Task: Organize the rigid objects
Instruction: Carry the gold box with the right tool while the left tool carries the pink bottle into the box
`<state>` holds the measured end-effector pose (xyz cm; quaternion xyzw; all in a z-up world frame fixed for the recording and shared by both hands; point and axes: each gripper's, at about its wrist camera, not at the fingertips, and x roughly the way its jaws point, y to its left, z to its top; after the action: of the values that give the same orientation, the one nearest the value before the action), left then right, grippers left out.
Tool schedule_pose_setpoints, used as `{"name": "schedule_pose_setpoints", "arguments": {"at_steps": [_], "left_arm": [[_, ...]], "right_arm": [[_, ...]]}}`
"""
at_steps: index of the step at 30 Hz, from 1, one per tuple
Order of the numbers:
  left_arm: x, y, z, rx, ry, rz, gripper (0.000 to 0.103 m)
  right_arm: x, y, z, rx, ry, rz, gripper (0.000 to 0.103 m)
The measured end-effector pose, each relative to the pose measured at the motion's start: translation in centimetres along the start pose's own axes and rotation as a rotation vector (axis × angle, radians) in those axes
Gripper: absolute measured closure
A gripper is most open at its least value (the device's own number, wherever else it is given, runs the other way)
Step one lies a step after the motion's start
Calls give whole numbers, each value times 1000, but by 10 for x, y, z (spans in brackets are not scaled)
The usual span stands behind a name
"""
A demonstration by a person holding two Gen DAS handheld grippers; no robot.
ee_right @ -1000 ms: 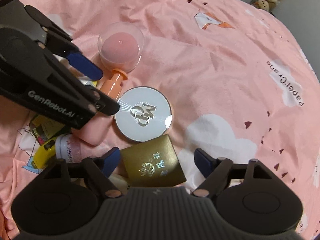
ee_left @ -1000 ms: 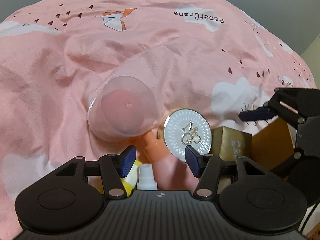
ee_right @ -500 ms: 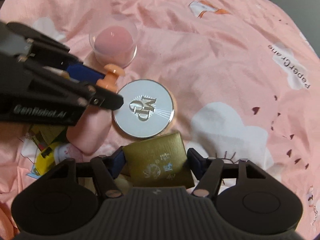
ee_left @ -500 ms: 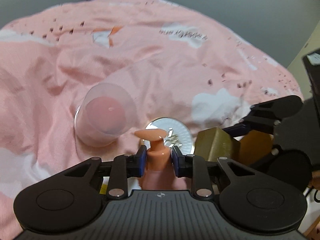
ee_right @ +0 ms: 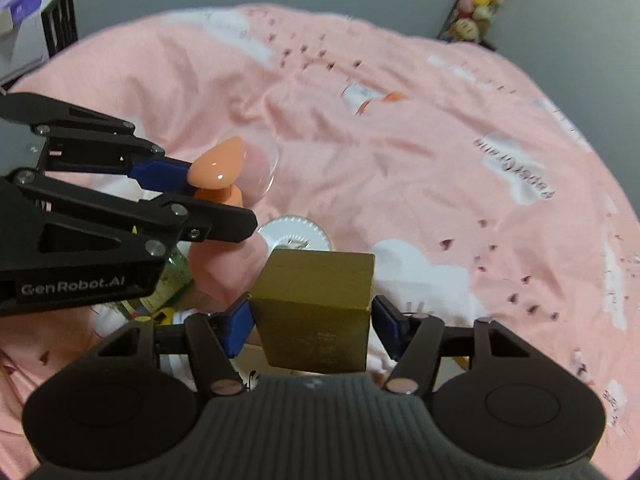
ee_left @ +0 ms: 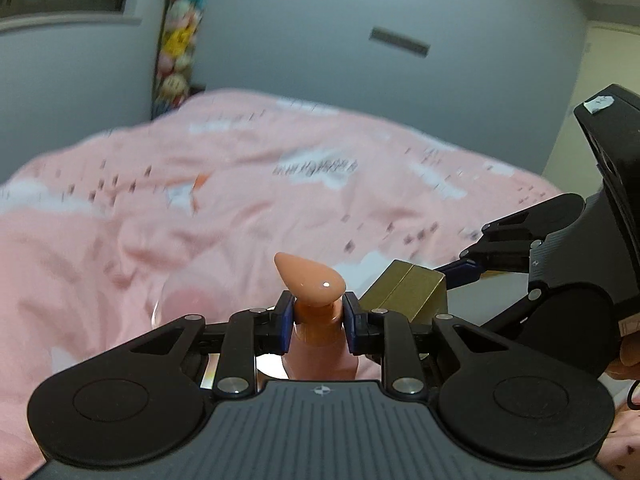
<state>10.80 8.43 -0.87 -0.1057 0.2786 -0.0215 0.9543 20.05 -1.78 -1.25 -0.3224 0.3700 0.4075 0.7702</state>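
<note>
the jaws of our left gripper (ee_left: pixel 318 322) are pinched narrow on the neck of the peach pump bottle (ee_left: pixel 316 304), just under its teardrop head, and those of our right gripper (ee_right: pixel 310 322) sit at a middling width, both blue pads pressed against the sides of the gold box (ee_right: pixel 316 308). both sets have just been closing, each onto the thing now between them. the bottle and the box look to be up off the pink bedspread (ee_right: pixel 400 168) and close beside each other, though we cannot see under either one. the rest is unsorted on the bed: the silver round compact (ee_right: pixel 294 232) lies just behind the box, the clear cup with the pink sponge (ee_right: pixel 260 176) stands behind the bottle head, and a green-labelled item (ee_right: pixel 168 284) and something yellow (ee_right: pixel 164 314) lie half hidden under the left gripper. we judge the task barely begun: two things picked, none placed, and no tray or bin in view.
</note>
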Motion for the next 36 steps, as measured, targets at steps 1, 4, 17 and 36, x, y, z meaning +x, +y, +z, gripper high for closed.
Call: {"name": "schedule_pose_setpoints", "arguments": {"at_steps": [1, 4, 17, 36], "left_arm": [[-5, -5, 3, 8, -14, -15, 75], [-18, -22, 10, 29, -44, -74, 75], [15, -112, 21, 186, -1, -344, 75], [102, -132, -15, 281, 119, -287, 75]], "right_arm": [[-8, -1, -1, 9, -14, -7, 41], [-40, -9, -8, 44, -46, -31, 40], [-80, -53, -84, 46, 85, -213, 40], [22, -98, -127, -79, 204, -98, 45]]}}
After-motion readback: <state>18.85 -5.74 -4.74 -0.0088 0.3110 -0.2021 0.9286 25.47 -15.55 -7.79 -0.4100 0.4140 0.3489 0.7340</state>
